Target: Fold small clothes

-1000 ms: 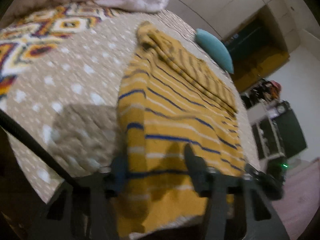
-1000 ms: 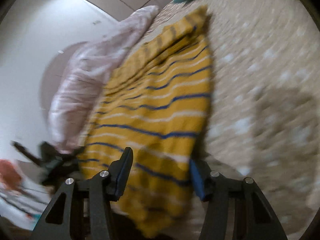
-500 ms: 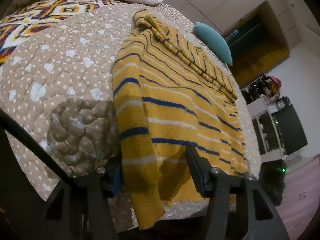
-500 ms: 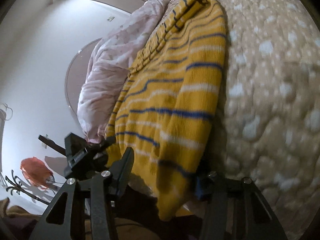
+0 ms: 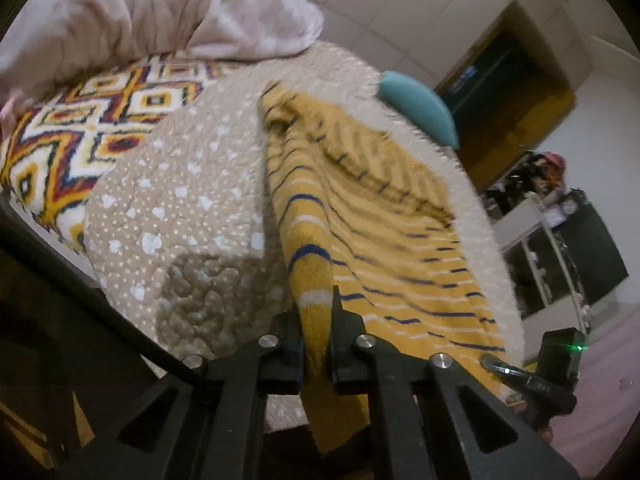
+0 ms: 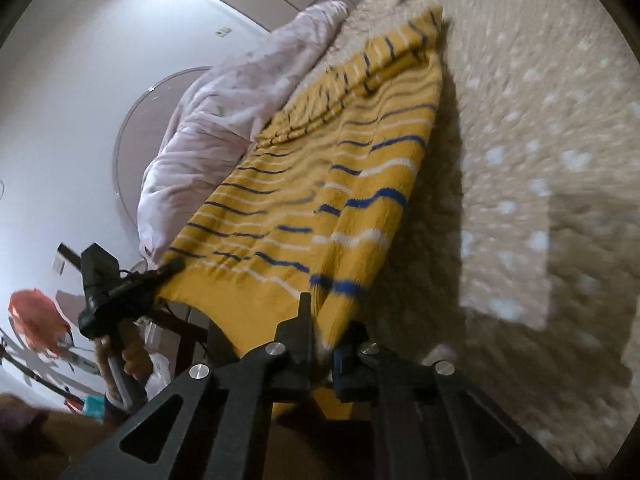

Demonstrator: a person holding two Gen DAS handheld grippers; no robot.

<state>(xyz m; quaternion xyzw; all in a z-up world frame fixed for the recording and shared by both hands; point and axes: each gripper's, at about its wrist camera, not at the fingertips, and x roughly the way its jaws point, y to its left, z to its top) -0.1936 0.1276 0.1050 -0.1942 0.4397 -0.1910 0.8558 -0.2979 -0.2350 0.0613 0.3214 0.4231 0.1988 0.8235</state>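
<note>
A yellow sweater [image 5: 360, 216] with blue and white stripes lies on the beige dotted quilt [image 5: 180, 200], its hem at the near bed edge. My left gripper [image 5: 316, 320] is shut on the sweater's near left hem corner. My right gripper [image 6: 324, 332] is shut on the near right hem corner of the sweater [image 6: 320, 184]. Both corners are lifted a little off the quilt. The sleeves lie folded across the far part. The other gripper shows at the edge of each view.
A pink duvet [image 5: 160, 12] lies bunched at the far side, next to a patterned blanket [image 5: 80, 136]. A teal pillow [image 5: 420, 108] lies beyond the sweater. The quilt [image 6: 540, 200] stretches to the right of the sweater. Shelves and furniture [image 5: 560, 240] stand past the bed.
Both grippers were open astride the hem corners; now both have shut on them and the hem is raised off the quilt.
</note>
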